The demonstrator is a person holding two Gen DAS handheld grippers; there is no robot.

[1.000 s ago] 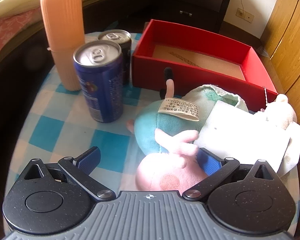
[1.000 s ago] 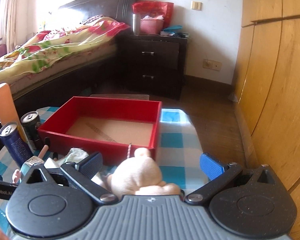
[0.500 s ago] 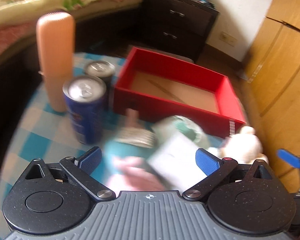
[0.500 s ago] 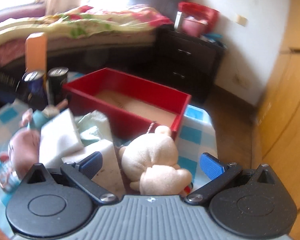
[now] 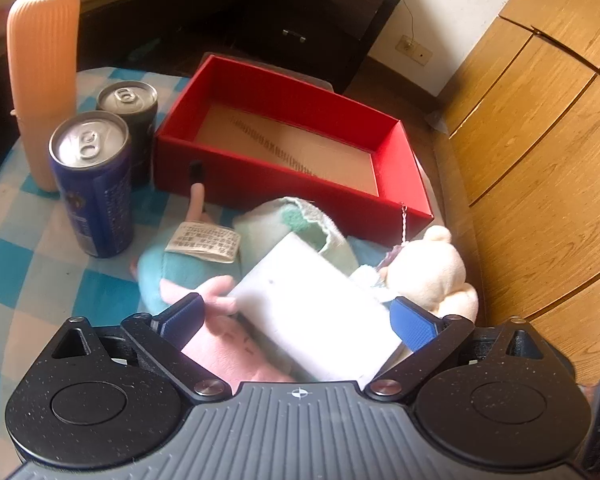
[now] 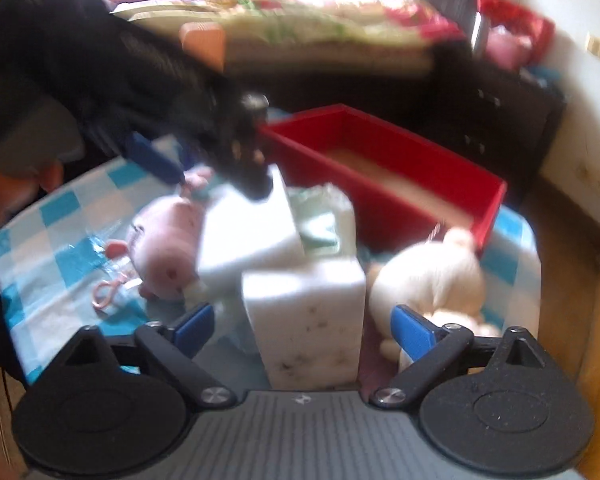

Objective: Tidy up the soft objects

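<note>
A pile of soft things lies in front of the empty red box (image 5: 292,120): a pink and teal pig plush (image 5: 188,272), a pale green cloth (image 5: 284,224), a white sponge block (image 5: 316,304) and a cream bear plush (image 5: 440,276). My left gripper (image 5: 296,316) is open, its jaws on either side of the white block and the pig. In the blurred right wrist view, my right gripper (image 6: 300,324) is open around a second white sponge block (image 6: 308,312), with the bear (image 6: 432,280) to its right and the pig (image 6: 168,240) to its left.
Two drink cans (image 5: 96,176) and a tall peach-coloured case (image 5: 42,80) stand left of the box on the blue-checked tablecloth (image 5: 28,264). A wooden wardrobe (image 5: 540,160) is close on the right. A bed and dark nightstand (image 5: 320,12) stand behind.
My left gripper has swung right and now straddles the white block and pig. My right gripper has moved left and back, from the bear to the second white block. Both stay open.
</note>
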